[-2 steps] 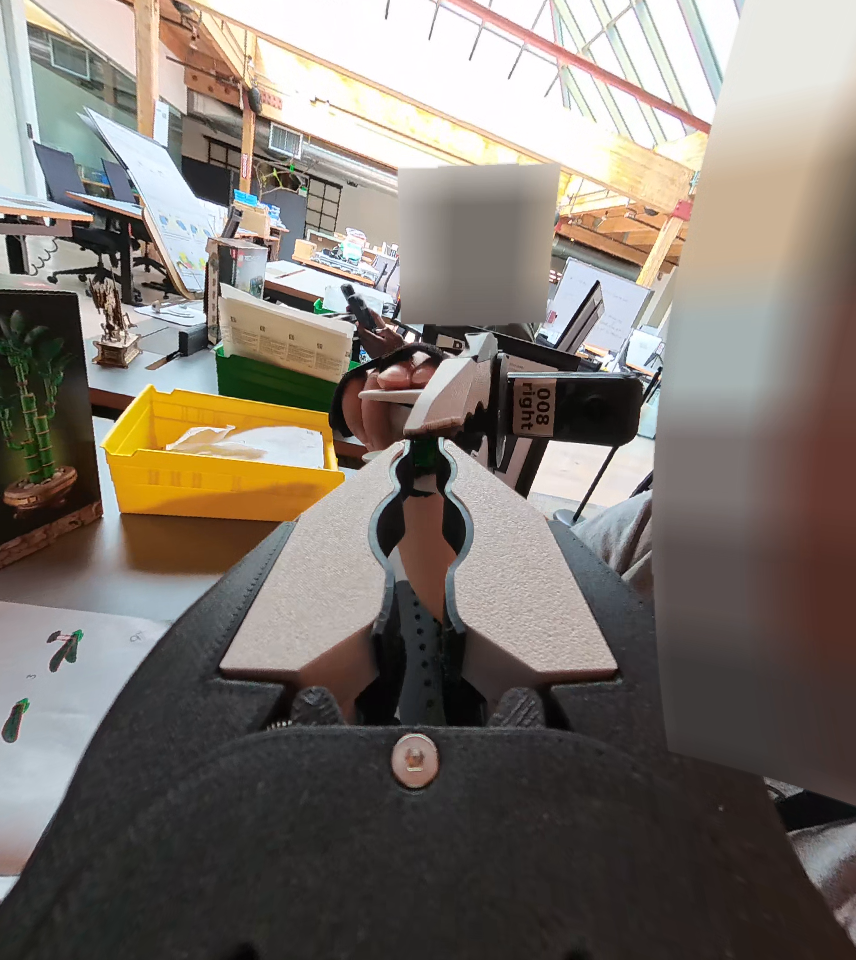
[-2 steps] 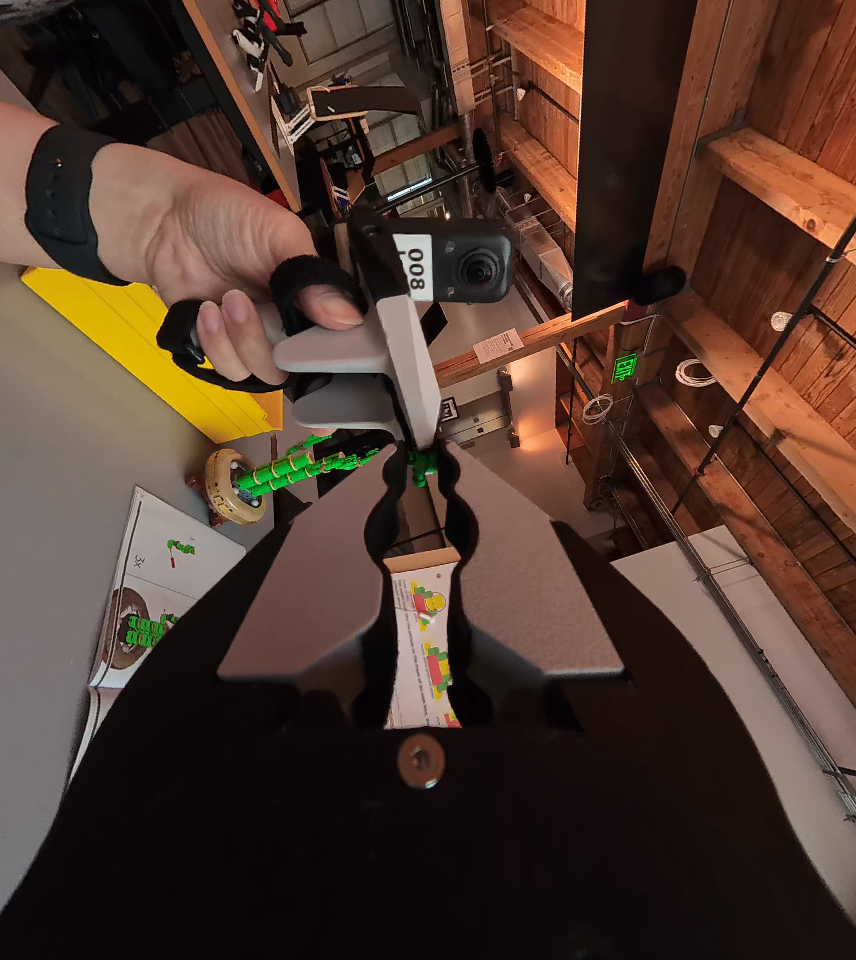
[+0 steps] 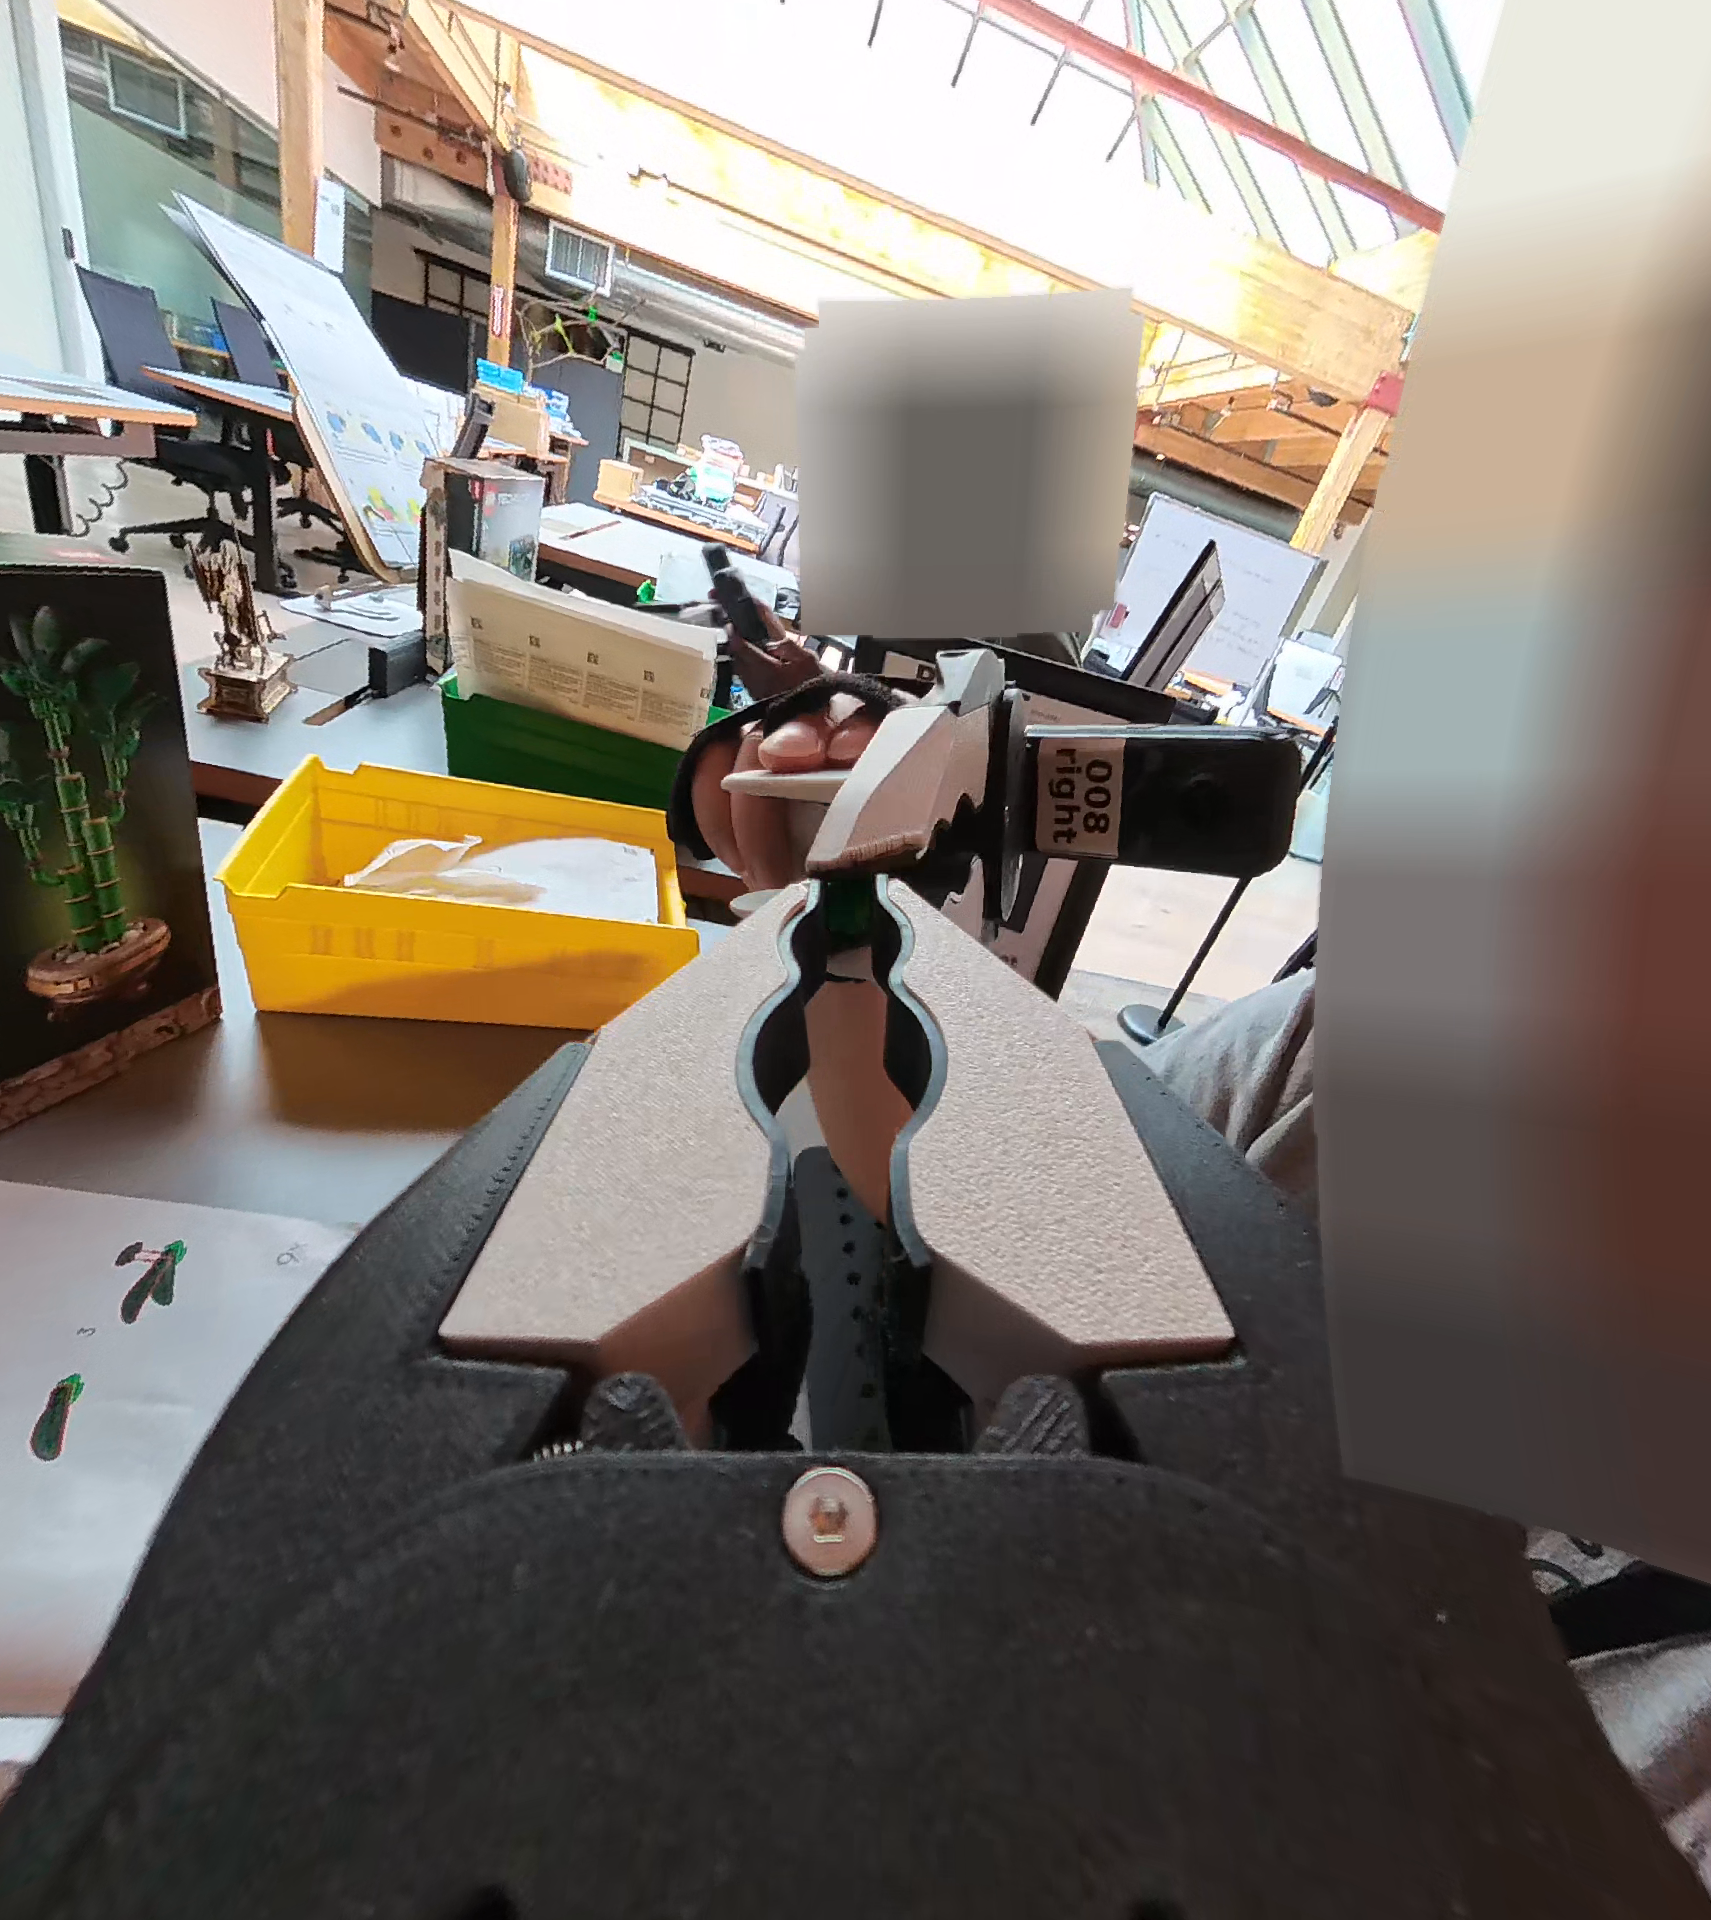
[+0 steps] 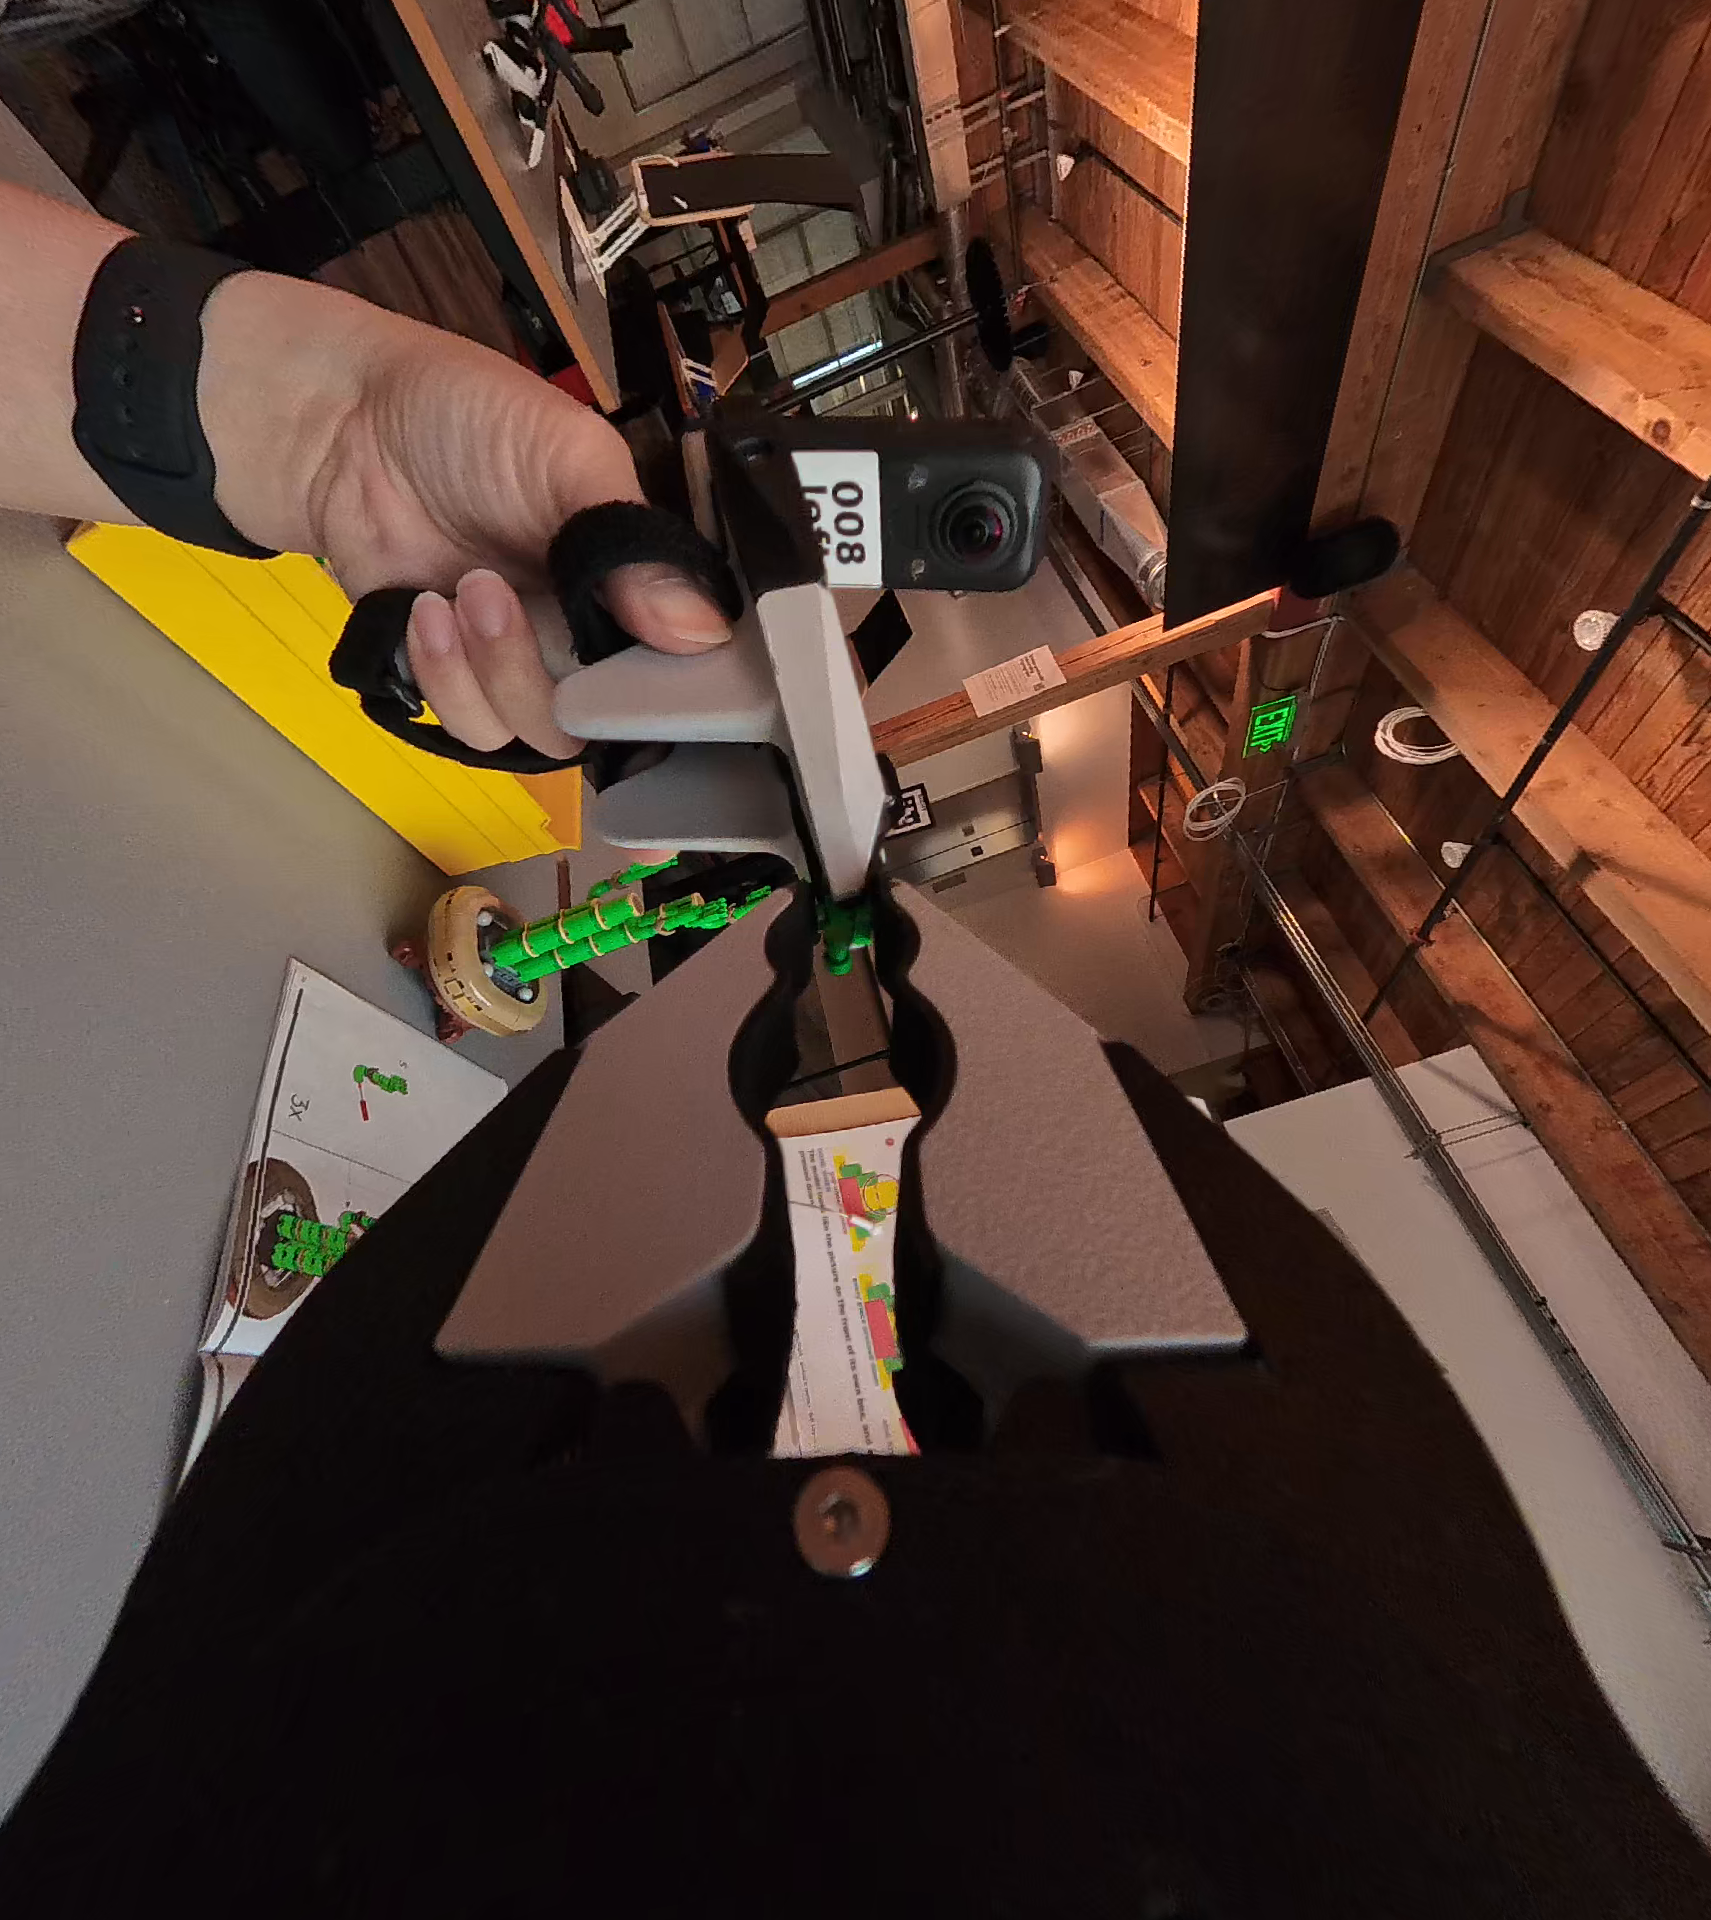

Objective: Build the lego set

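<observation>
Lego piece, small and green, sits up in the air, pinched by my left tongs and my right tongs tip to tip. Nothing has moved, so I think I'm pressing it together. The bamboo model waits on the table.

Green piece between grey fingers, yellow bin behind

The small lego piece is bright green; the bin is plain yellow; the bamboo model has green stalks with tan bands on a tan base; the box is black.

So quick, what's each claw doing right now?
Left claw: closed on the small green lego piece.
Right claw: closed on the same green piece, tip to tip.
</observation>
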`<state>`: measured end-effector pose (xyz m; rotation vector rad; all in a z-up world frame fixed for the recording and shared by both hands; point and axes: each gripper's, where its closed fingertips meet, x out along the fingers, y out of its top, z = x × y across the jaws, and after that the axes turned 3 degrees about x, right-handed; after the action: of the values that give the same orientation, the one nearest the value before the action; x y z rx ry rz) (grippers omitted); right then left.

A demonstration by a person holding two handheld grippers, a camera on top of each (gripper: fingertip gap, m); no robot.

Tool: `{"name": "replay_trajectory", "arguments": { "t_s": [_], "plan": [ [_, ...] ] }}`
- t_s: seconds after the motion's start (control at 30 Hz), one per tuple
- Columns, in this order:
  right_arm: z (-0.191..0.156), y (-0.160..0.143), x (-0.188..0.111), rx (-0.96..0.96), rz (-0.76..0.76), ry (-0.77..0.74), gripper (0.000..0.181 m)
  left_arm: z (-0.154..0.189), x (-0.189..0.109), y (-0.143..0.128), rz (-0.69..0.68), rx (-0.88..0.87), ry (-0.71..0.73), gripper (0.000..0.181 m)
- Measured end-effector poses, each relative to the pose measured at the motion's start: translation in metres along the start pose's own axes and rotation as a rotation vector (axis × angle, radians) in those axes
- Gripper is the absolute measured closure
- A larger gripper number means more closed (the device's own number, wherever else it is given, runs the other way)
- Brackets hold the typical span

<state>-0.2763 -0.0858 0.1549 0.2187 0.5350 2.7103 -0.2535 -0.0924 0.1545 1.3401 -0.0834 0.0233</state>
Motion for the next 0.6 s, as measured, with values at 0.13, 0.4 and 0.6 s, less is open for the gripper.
{"name": "replay_trajectory", "arguments": {
  "t_s": [0.13, 0.4, 0.6],
  "plan": [
    [-0.0036, -0.0016, -0.0001, 0.006, -0.011, 0.027, 0.172, -0.0011, -0.0004, -0.0037, -0.024, -0.001, 0.0, 0.175],
    [-0.0033, 0.0007, 0.0034, 0.018, -0.005, 0.025, 0.173, -0.0005, -0.0004, -0.0039, -0.025, -0.001, -0.011, 0.175],
    [-0.001, 0.003, 0.0021, 0.03, 0.014, 0.017, 0.173, 0.0019, 0.0006, -0.0017, -0.014, 0.02, -0.014, 0.175]
  ]
}}
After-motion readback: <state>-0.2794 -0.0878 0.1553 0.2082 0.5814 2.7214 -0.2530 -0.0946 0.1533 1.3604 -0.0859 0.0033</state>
